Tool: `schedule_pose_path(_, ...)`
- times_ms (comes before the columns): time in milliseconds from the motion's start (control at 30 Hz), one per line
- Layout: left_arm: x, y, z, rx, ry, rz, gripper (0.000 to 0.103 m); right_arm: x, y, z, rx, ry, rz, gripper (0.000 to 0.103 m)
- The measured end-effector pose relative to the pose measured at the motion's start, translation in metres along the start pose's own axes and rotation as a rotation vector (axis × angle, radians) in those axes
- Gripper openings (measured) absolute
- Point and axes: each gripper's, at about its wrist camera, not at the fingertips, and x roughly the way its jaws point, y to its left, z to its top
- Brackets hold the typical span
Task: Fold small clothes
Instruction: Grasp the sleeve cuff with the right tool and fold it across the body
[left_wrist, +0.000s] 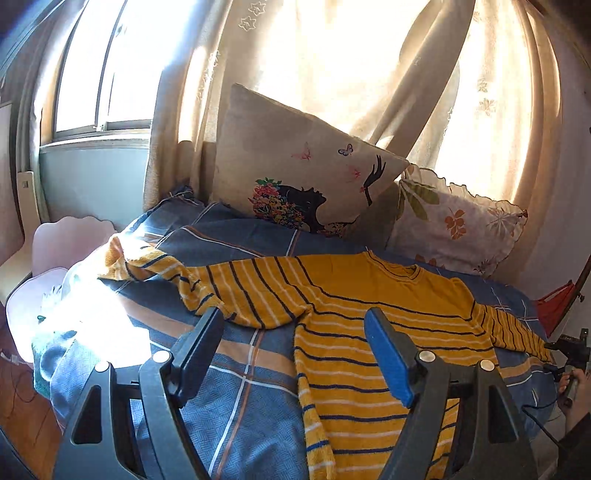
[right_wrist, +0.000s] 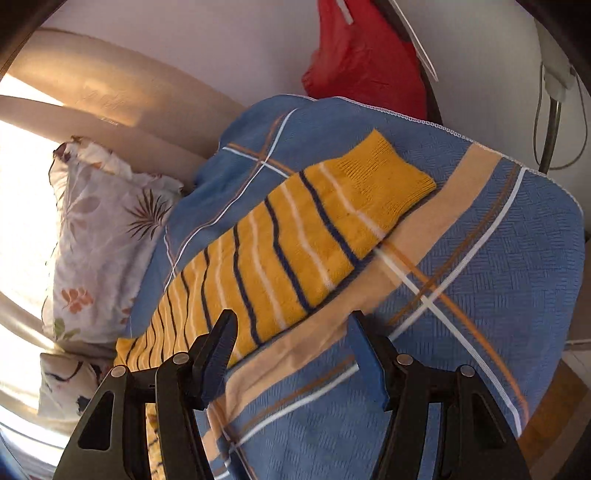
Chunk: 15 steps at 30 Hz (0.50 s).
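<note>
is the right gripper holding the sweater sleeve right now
No, the right gripper is open and empty, with the yellow striped sleeve lying flat on the blue bedspread.

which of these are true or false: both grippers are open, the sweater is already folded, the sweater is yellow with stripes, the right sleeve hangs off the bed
Both grippers are open: true. The left gripper and right gripper hold nothing.
The sweater is already folded: false. The sweater lies spread out on the bedspread.
The sweater is yellow with stripes: true.
The right sleeve hangs off the bed: false. The sleeve lies flat on the bedspread.
</note>
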Motion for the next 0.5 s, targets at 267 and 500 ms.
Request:
schedule_pose_path(267, -0.018, 0.011, -0.001, -0.014, -0.056, 0.046, 0.078, 0.028, 0.002, 0.030, -0.001, -0.097, -0.079, 0.011)
schedule_pose_path(500, -0.019, 0.015, -0.007, -0.006, -0.063, 0.071, 0.078, -0.038, 0.024, 0.053, -0.065, -0.235, -0.096, 0.006)
